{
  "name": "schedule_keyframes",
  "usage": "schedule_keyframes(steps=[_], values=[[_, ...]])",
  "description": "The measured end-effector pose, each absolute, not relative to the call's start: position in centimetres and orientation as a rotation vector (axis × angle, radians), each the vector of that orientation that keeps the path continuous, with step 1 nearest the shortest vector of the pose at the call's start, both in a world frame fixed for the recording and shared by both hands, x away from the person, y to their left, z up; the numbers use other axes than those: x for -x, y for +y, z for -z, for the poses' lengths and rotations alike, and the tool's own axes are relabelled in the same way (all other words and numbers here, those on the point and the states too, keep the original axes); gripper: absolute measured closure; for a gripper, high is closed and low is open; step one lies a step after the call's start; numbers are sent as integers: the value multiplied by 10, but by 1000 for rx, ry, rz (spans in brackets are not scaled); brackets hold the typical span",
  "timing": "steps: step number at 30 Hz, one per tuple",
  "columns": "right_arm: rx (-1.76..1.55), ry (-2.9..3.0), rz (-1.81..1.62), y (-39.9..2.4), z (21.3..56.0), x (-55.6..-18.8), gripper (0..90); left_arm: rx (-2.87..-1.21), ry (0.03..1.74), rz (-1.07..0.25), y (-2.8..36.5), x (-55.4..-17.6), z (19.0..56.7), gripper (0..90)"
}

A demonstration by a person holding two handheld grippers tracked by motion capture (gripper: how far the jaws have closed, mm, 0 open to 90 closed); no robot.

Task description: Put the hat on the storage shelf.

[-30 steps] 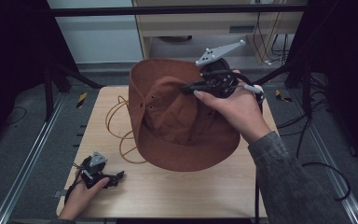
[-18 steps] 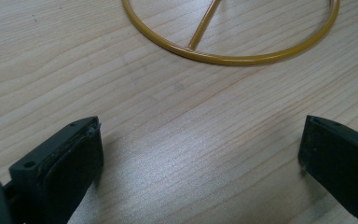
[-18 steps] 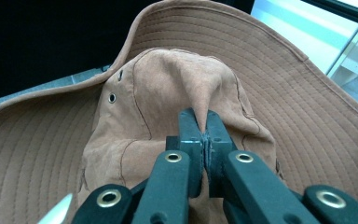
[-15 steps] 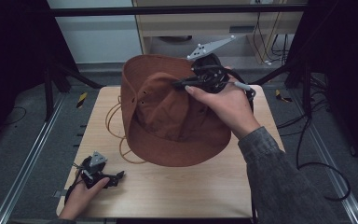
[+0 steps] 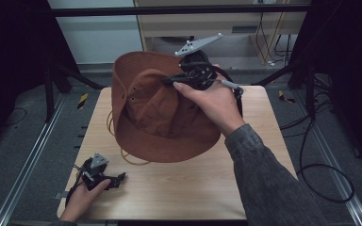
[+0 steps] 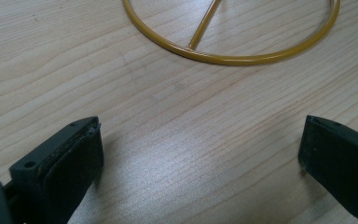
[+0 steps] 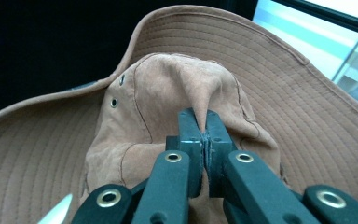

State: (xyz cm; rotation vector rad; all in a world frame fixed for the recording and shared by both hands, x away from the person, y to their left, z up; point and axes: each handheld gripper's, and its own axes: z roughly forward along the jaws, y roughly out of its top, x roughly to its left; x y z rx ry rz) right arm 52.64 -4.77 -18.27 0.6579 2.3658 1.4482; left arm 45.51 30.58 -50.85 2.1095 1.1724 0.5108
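With our right gripper (image 7: 204,135) pinched tight on the brown hat's (image 5: 162,113) crown, lifting it, and our left gripper (image 6: 200,154) wide open, empty, we judge the yellow wire stand (image 6: 233,51) comes next.

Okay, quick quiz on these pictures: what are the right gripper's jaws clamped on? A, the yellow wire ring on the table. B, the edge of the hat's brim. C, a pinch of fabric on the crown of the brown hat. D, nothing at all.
C: in the right gripper view the right gripper has its jaws shut on a raised fold of the crown of the brown hat, with the brim spread wide around it.
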Motion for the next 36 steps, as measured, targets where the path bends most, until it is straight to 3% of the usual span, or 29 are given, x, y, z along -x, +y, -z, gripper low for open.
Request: schedule_keyframes(steps=[36], values=[[-658,2367,-1502,20,184,-554,890,-2112,1171,-509,306,-455,508,0]])
